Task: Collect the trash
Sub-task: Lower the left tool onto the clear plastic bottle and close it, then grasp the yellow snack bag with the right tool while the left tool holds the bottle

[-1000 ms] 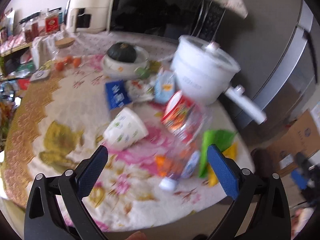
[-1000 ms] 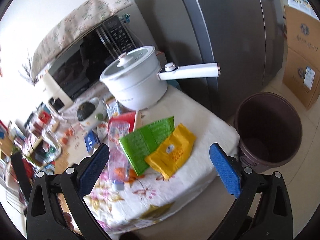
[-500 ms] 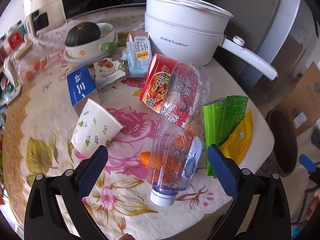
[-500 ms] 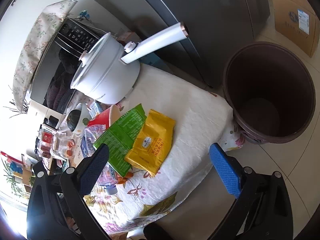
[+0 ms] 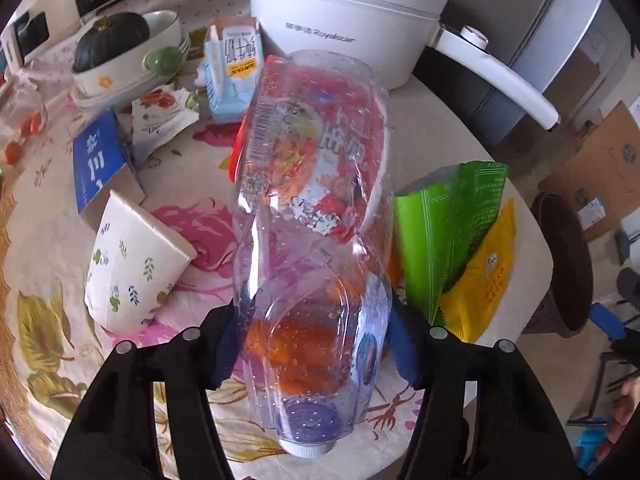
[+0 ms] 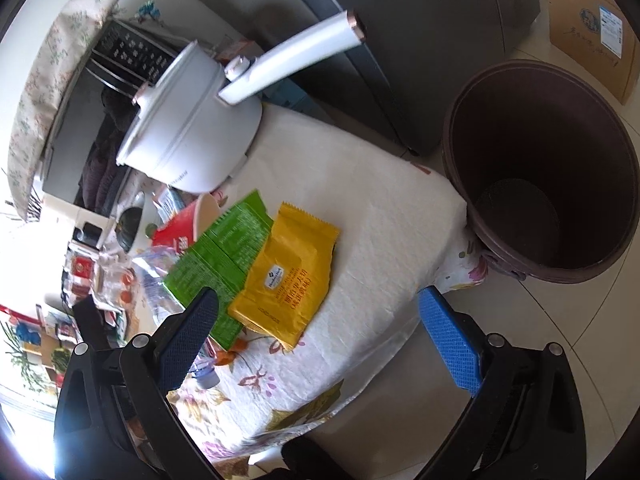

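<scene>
On the table (image 5: 192,184), bottle (image 5: 312,240) between closing left hand-held gripper (image 5: 310,344) pads

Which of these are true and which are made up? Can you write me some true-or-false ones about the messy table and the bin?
1. The clear plastic bottle lies between the fingers of the left gripper. True; its jaws are closing around it.
2. The brown bin is full of rubbish. False: it looks empty, its bottom shows.
3. The yellow packet lies partly over the green packet. True.
4. The right gripper is holding the yellow packet. False: its jaws are wide open with nothing between the pads.
5. The paper cup stands upright. False: it lies tipped on its side on the flowered tablecloth.
</scene>
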A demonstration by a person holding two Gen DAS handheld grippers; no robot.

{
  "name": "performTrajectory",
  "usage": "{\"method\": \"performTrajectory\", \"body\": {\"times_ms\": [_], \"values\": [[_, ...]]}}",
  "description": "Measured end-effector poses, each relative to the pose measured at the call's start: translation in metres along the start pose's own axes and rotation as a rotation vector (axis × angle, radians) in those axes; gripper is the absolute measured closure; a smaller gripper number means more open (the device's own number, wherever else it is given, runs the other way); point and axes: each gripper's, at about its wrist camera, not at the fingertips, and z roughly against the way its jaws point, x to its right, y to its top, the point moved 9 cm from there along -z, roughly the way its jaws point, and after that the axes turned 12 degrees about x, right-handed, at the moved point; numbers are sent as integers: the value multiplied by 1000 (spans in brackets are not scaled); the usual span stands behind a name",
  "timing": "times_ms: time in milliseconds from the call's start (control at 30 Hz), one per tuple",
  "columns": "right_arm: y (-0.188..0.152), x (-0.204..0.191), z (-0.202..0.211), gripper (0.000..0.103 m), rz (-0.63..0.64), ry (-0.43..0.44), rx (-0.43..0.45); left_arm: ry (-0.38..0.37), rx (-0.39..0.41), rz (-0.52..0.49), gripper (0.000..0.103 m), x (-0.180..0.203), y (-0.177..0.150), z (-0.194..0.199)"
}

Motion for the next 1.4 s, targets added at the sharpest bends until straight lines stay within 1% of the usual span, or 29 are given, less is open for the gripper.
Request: {"method": "performTrajectory", "body": {"times_ms": [133, 200, 267, 333, 400, 500, 567, 700, 767, 800, 900, 933, 967, 1000, 1033, 1067, 1133, 1200, 1267, 1400], "values": [[-7, 1, -14, 7, -12, -4, -40, -24, 56, 27, 43, -5, -2, 18], [-9, -1, -18, 7, -1, -8, -42, -37, 106, 65, 43, -11, 0, 34], [-10, -6, -21, 7, 42, -24, -34, -43, 158, 122, 43, -20, 5, 54], [-15, -12, -27, 7, 85, -42, -39, -43, 236, 157, 43, -25, 13, 80], [-22, -10, -35, 7, 71, -56, -61, -47, 291, 173, 43, -30, 16, 98], [-31, -2, -51, 7, 3, -64, -86, -72, 311, 196, 43, -33, 15, 109], [-32, -2, -59, 7, -32, -46, -75, -87, 309, 195, 43, -35, 13, 112], [-32, -6, -75, 11, -75, 1, -58, -103, 304, 206, 43, -42, 14, 111], [-28, -11, -77, 17, -56, 7, -21, -105, 297, 212, 43, -45, 14, 108], [-29, -14, -81, 19, -36, 10, -19, -105, 294, 214, 43, -46, 13, 107], [-31, -23, -87, 32, 20, -6, 6, -106, 286, 220, 43, -48, 8, 107], [-31, -26, -89, 50, 40, -12, 15, -107, 285, 222, 43, -49, 8, 106], [-34, -28, -92, 60, 46, -6, 2, -105, 284, 223, 43, -49, 7, 106], [-37, -30, -96, 78, 47, 0, -19, -104, 283, 223, 43, -50, 6, 106], [-40, -31, -99, 87, 49, -3, -29, -102, 283, 222, 43, -50, 5, 106], [-42, -31, -100, 92, 54, -11, -34, -100, 283, 221, 43, -50, 4, 106], [-43, -33, -98, 98, 68, -18, -22, -99, 285, 222, 43, -50, 3, 107], [-42, -38, -92, 100, 84, -5, -3, -95, 291, 224, 43, -51, 3, 108], [-39, -47, -83, 102, 113, 13, 29, -89, 303, 233, 43, -53, 4, 110], [-34, -70, -62, 103, 214, 46, 105, -81, 328, 256, 43, -56, 6, 115]]}}
